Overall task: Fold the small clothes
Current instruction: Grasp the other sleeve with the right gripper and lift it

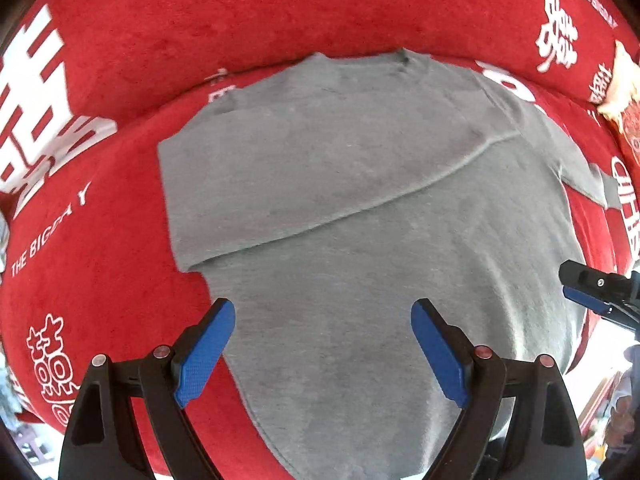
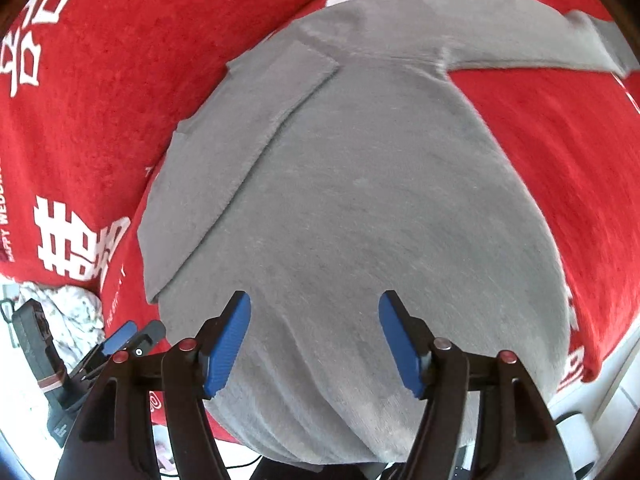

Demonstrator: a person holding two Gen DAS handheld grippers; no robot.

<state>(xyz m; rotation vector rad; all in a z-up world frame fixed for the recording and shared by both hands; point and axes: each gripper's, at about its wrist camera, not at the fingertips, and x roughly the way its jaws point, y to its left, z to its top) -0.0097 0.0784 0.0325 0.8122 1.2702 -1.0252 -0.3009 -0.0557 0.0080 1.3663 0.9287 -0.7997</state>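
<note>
Red cloth (image 1: 248, 12) printed with white characters and the words "THE BIG DAY" covers the whole work surface. Spread flat on it lies a small grey long-sleeved top (image 1: 360, 240), neckline at the far edge. One sleeve is folded across the chest, its edge making a diagonal line over the body. The other sleeve (image 2: 520, 52) stretches out to the side onto the red cloth.

From the left wrist camera, the left gripper (image 1: 322, 344) hangs above the lower part of the top, pointing down. Its two blue-padded fingers (image 1: 206, 354) stand wide apart with nothing between them but the fabric below; they grip nothing.

From the right wrist camera, the right gripper (image 2: 314, 344) hovers over the hem end of the top. Its jaws are parted and empty, the blue pads clear of the cloth.

Each gripper shows at the edge of the other's view. At the far right edge of the left view sits a pale, crumpled object (image 1: 618, 84), possibly more fabric; it is too distorted to identify.
</note>
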